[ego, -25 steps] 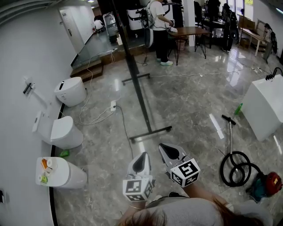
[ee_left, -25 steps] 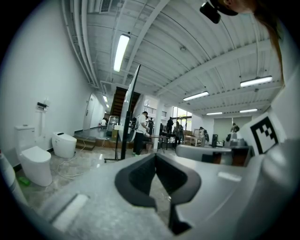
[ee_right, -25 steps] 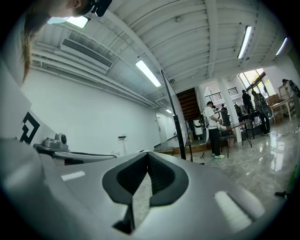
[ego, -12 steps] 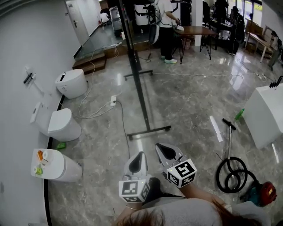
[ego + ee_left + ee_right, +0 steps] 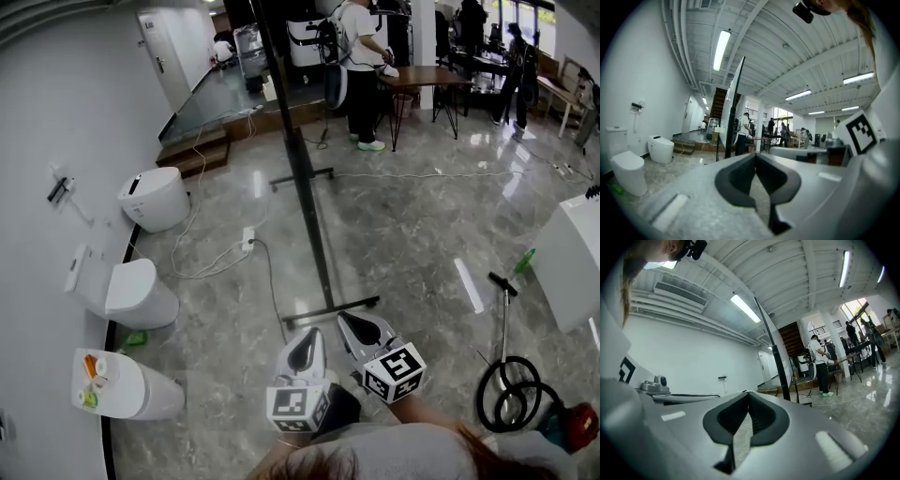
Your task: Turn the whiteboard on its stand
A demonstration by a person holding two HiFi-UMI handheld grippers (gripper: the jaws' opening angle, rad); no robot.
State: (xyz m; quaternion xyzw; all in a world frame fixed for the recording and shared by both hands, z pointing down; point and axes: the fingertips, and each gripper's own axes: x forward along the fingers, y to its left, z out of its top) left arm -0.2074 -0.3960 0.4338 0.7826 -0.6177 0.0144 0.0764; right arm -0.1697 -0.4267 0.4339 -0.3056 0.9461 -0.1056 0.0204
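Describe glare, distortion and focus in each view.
Head view: bright streaks glare on the glossy floor, and the wall bows. Left gripper view: fisheye with black corners, left tool soft up close, ceiling lamp blown out. Right gripper view: same fisheye, right tool blurry, window overexposed.

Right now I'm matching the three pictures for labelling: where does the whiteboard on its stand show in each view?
Head view: whiteboard, edge-on, a dark line from top centre to mid-frame.
Left gripper view: whiteboard left of centre, above the jaws.
Right gripper view: whiteboard right of centre, leaning.
Shared landmark: standing person in white top, just right of it everywhere.
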